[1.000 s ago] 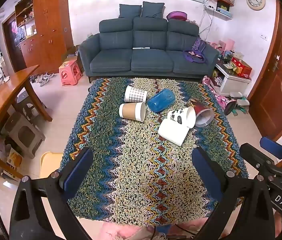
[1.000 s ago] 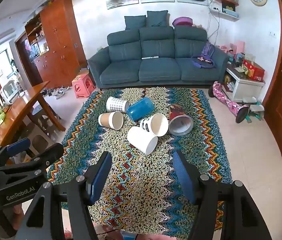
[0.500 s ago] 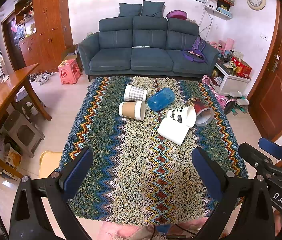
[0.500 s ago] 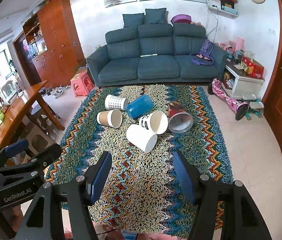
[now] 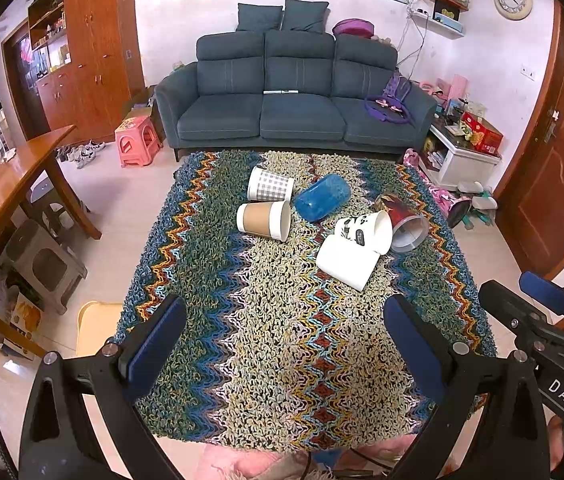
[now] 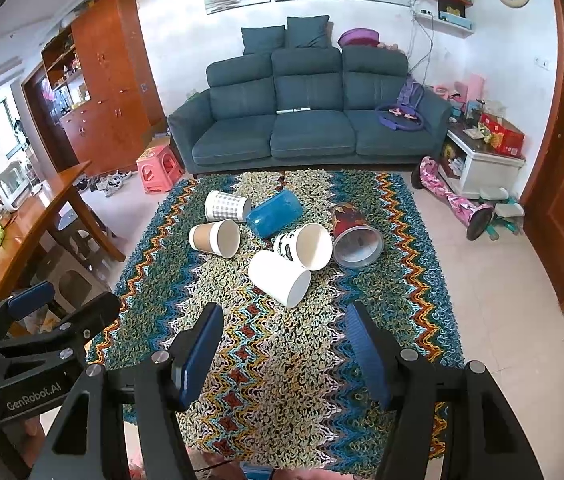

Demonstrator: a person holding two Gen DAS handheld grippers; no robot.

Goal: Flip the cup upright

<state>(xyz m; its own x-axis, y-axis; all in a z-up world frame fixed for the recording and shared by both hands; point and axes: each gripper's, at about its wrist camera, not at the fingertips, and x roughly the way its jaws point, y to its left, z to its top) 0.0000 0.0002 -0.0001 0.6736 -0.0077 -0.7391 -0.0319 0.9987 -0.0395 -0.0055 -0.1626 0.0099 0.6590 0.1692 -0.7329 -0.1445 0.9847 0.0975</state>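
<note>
Several cups lie on their sides on a zigzag rug (image 5: 282, 340): a checked cup (image 5: 270, 185), a brown paper cup (image 5: 264, 221), a blue cup (image 5: 321, 197), a panda-print cup (image 5: 363, 230), a plain white cup (image 5: 346, 262) and a red cup (image 5: 403, 220). In the right wrist view the white cup (image 6: 280, 278) lies nearest, mouth toward me. My left gripper (image 5: 282, 340) is open and empty, well short of the cups. My right gripper (image 6: 283, 344) is open and empty, just short of the white cup.
A blue sofa (image 5: 293, 104) stands behind the rug. A wooden table (image 5: 6, 196) and grey stools are at the left, a pink stool (image 5: 138, 140) near the sofa, a white cabinet (image 5: 465, 156) and wooden door (image 5: 553, 184) at the right.
The right gripper has moved slightly forward and up, so the cups sit a little lower in its view. The left gripper has barely moved. Both stay open.
</note>
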